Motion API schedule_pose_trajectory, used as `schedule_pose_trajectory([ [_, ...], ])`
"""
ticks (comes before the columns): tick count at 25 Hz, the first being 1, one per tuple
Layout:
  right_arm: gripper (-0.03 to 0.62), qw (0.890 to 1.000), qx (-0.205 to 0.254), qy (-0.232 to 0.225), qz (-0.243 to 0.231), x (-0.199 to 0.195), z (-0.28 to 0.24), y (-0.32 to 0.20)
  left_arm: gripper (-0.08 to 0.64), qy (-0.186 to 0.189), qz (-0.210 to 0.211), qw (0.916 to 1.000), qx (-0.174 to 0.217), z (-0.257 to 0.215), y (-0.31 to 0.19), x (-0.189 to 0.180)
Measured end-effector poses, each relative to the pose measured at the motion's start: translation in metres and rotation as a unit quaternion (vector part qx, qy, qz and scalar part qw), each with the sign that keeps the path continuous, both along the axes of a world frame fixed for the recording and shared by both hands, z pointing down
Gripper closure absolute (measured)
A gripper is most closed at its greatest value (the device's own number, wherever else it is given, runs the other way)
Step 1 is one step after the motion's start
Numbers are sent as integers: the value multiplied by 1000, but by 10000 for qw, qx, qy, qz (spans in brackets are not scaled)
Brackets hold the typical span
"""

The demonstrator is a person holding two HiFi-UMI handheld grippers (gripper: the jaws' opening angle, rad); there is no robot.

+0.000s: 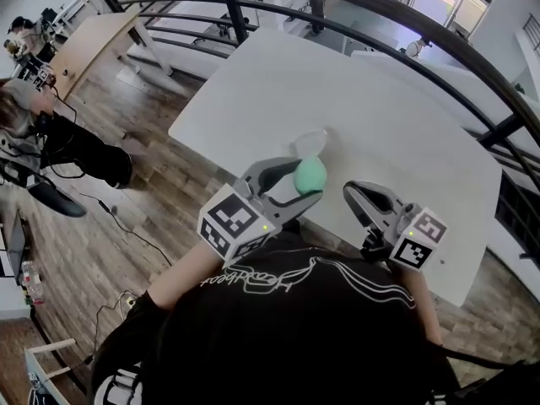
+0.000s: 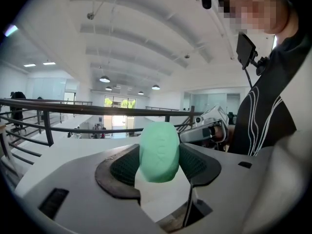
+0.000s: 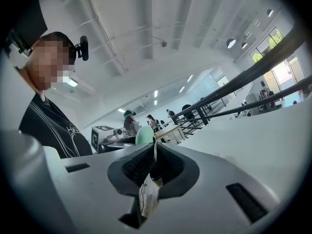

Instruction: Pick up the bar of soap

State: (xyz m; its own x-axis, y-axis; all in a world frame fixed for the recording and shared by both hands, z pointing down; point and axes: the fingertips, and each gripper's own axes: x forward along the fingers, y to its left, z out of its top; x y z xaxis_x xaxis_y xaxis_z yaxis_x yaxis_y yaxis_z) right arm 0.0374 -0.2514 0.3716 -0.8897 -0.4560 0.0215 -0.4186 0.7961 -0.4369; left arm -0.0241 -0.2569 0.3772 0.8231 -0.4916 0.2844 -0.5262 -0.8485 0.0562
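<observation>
- We are holding the left gripper [image 1: 308, 179] up over the near side of the white table [image 1: 388, 116].
- Its two jaws are squeezing the bar of soap [image 1: 310, 174] from both sides.
- The soap is light green and rounded like an egg.
- In the left gripper view it is standing on end between the dark bumpy pads [image 2: 197, 161], and its top is poking out above them.
- The soap is hanging in the air above the table, held up by the gripper.
- We are holding the right gripper [image 1: 350, 192] just beside the left one, on our right side.
- Its jaws are pressed together, and they are not holding anything.
- In the right gripper view we are seeing the green soap past the jaw tips, near the left gripper's marker cube [image 3: 100, 138].
- A small see-through thing [image 1: 310, 142] is lying on the table just past the soap; we cannot tell what it is.
- A dark curved railing [image 1: 337, 7] is running along the far side of the table.
- Another person [image 1: 59, 137] in dark clothes is sitting well apart from us on the left, on the wooden floor [image 1: 101, 251].
- We are wearing a black shirt [image 1: 287, 327] with white lines on it.
</observation>
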Motion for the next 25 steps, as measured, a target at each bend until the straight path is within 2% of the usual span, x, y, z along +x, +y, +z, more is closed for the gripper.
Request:
schedule_pose_trajectory([
  [8,574,9998,122,-10,-155,-6,-10,4,301,415,-210,9989,-2,-10,3,-3],
  [25,574,9988,290,-38,-380,-10,-17,8,301,308,-288,9990,140,-19,5,-1],
])
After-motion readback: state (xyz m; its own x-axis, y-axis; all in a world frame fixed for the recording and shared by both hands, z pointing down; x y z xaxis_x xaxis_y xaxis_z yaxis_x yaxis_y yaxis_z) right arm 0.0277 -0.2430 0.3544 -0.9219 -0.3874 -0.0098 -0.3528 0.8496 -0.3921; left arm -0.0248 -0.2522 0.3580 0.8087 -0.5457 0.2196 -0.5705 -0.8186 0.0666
